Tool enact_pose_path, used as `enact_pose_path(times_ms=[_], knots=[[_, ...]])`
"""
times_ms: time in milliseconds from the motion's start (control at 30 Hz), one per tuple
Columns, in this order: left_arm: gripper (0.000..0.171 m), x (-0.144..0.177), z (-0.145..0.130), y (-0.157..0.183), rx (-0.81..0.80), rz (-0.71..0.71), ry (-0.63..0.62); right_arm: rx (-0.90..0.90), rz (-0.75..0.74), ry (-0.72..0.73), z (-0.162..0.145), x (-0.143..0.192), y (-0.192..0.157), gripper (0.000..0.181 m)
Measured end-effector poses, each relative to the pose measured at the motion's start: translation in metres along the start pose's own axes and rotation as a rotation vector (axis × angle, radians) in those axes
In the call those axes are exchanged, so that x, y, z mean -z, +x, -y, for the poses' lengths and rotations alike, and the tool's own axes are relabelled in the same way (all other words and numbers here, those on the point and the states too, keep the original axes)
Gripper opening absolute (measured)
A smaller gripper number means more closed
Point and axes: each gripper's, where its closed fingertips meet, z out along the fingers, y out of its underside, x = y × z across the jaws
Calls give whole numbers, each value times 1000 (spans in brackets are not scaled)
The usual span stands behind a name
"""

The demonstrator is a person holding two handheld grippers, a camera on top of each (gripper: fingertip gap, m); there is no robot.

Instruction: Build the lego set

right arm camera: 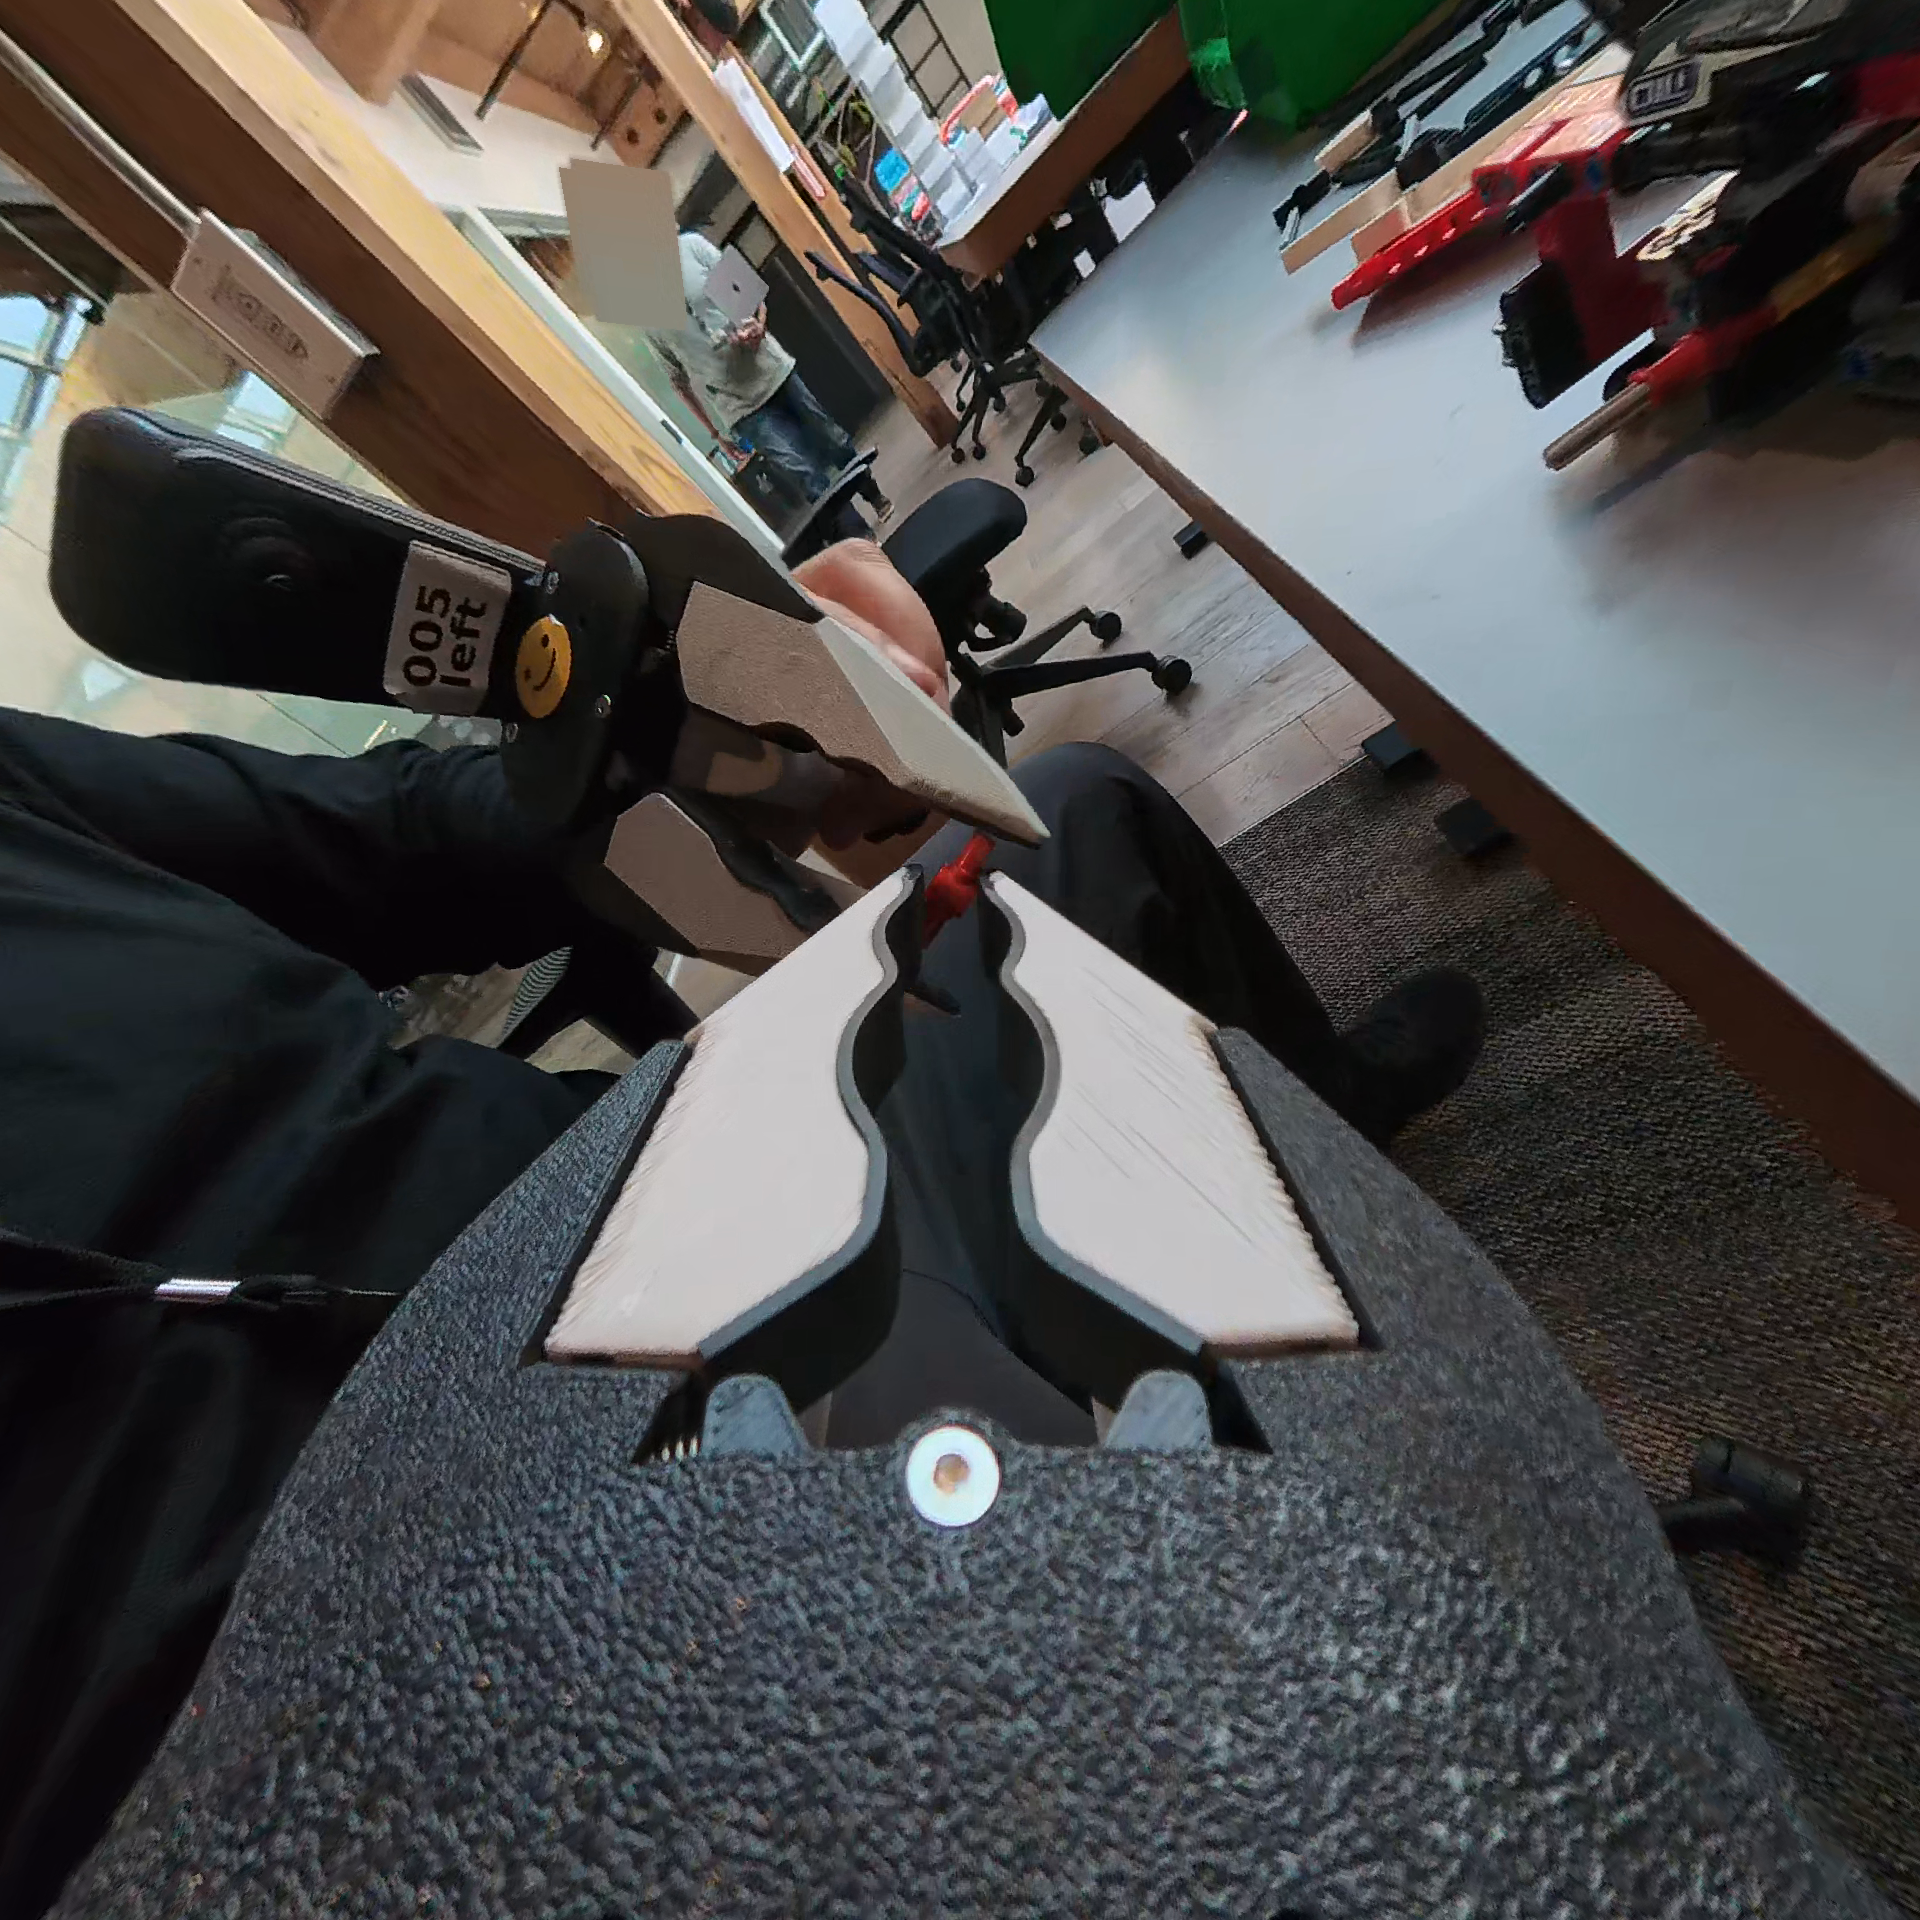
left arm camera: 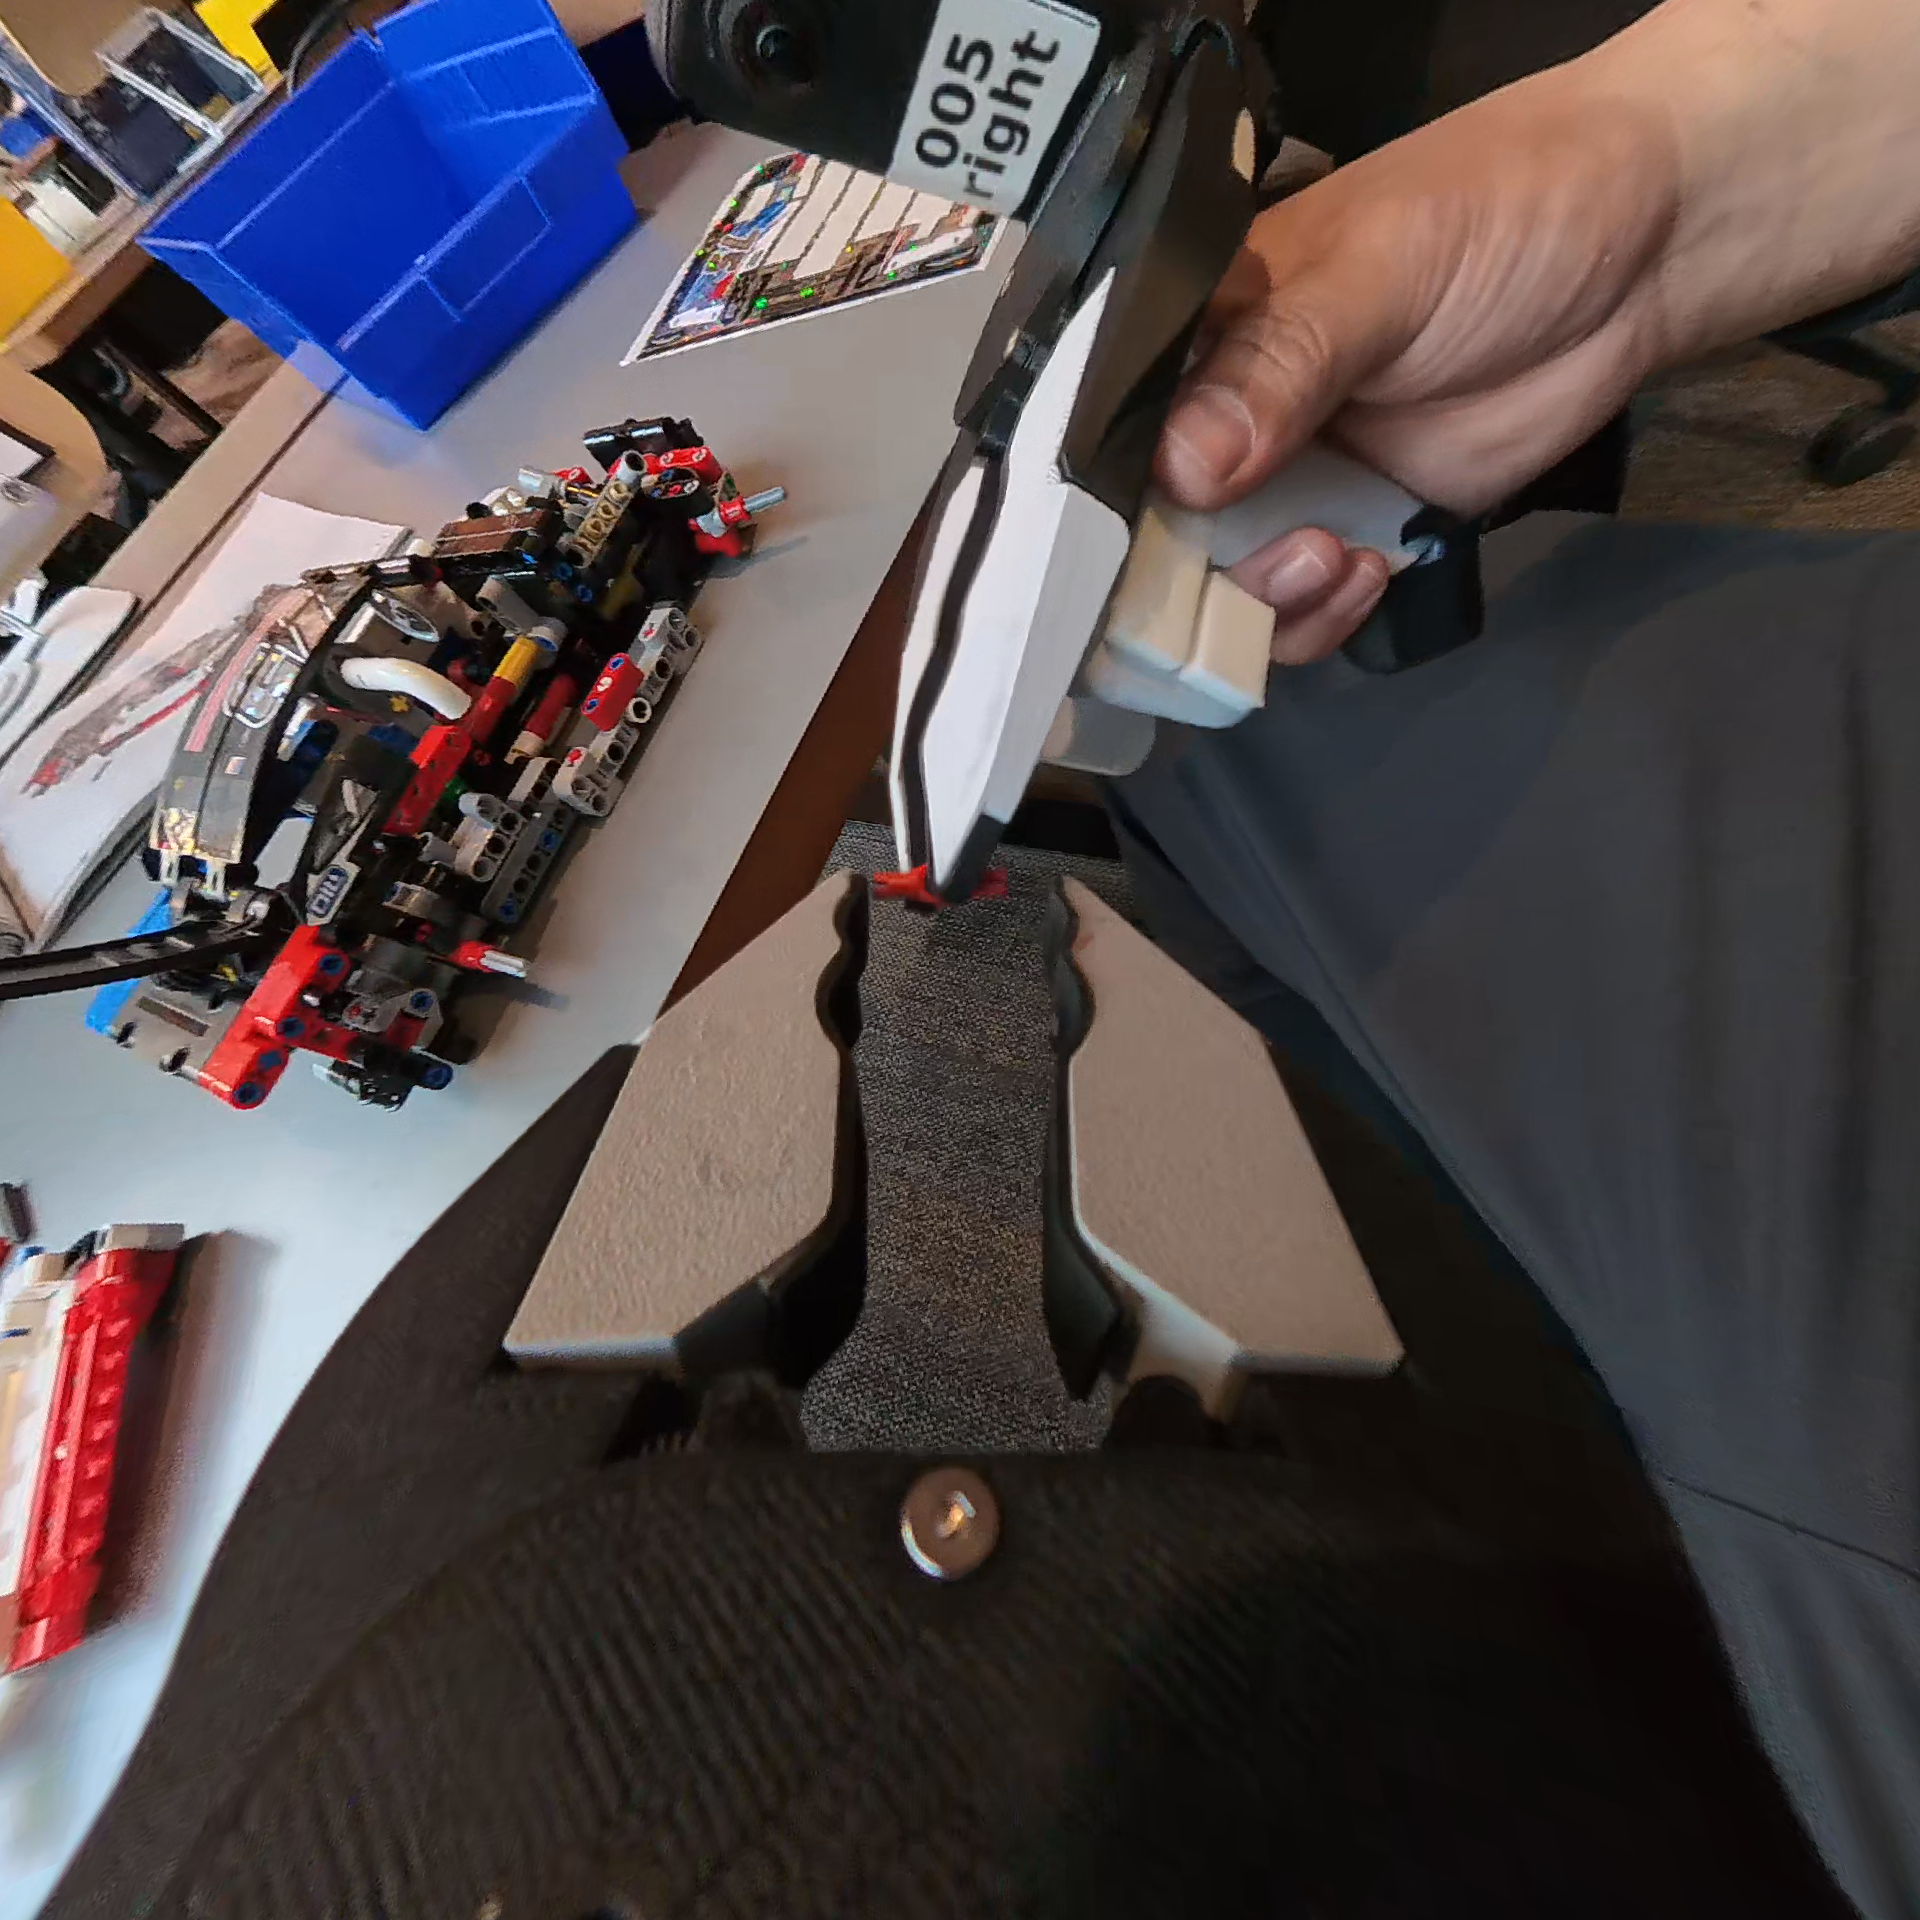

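Right gripper (left arm camera: 948, 878) coming down from the top of the left wrist view, fingers pinched together on a small red lego pin (left arm camera: 935, 886), pin sticking out both sides of the tips. Held by a hand (left arm camera: 1455, 343) at upper right of that frame, thumb and a finger wrapped round the white trigger.

Left gripper (left arm camera: 956, 904) spread wide in its own view, nothing between its fingers, just grey carpet showing through the gap. Red pin sitting right at the far end of that gap, between the two tips, whether touching them impossible to say.

Same story from the right wrist view: own fingers closed down near the tips on the red pin (right arm camera: 954, 883) at frame centre, left gripper (right arm camera: 925, 894) reaching in from the left with one finger above the pin and one below, gaping open.

Half-built lego car (left arm camera: 405, 769), black, red and grey, parked on the grey table (left arm camera: 852, 436) in the left half of the left wrist view, well apart from both grippers. Blue bin (left arm camera: 395, 197) at upper left, a printed sheet (left arm camera: 821, 249) near top centre, an open instruction booklet (left arm camera: 94, 769) at the left edge, a red and white lego section (left arm camera: 78, 1444) at lower left.

Off the table edge, all the pin business happening over dark trousers (left arm camera: 1558, 987) and carpet.
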Motion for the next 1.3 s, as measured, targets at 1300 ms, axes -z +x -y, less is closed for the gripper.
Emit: enact_pose_path(times_ms=[1300], knots=[[24, -5, -14, 6, 24, -42, -14, 54, -54, -70, -16, -12, 6, 9]])
